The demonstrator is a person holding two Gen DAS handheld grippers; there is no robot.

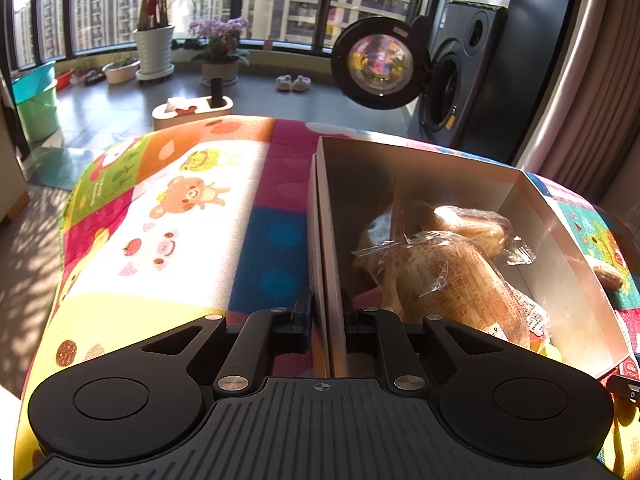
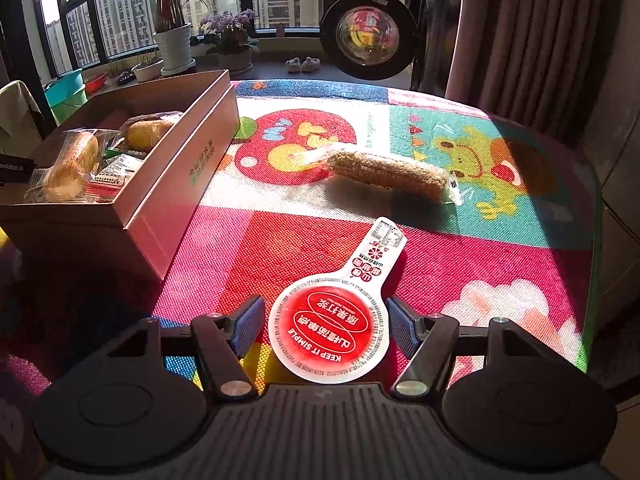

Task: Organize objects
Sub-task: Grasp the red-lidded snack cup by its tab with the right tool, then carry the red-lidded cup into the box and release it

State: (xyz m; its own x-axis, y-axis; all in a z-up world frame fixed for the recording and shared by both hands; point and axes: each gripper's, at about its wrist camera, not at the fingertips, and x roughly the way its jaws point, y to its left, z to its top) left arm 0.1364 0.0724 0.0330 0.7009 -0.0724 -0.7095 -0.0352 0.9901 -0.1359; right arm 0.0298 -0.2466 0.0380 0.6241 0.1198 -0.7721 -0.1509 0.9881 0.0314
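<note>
I count one cardboard box (image 2: 168, 168) on the desk (image 2: 480, 264), with two wrapped buns (image 1: 460, 280) visible inside. One wrapped corn cob (image 2: 388, 174) and one red paddle-shaped packet (image 2: 332, 328) lie outside it. My left tool (image 1: 326, 312) is pinched shut on the box's near wall. My right tool (image 2: 324, 330) is wide open, straddling the packet, pads apart from it.

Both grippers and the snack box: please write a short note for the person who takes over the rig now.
Left gripper: shut on the left wall of the box, steadying it.
Right gripper: open, its fingers either side of the red paddle-shaped snack pack on the mat, not gripping yet.
Done: wrapped breads are in the box.
Left: the paddle pack and the wrapped corn cob beyond it.
</note>
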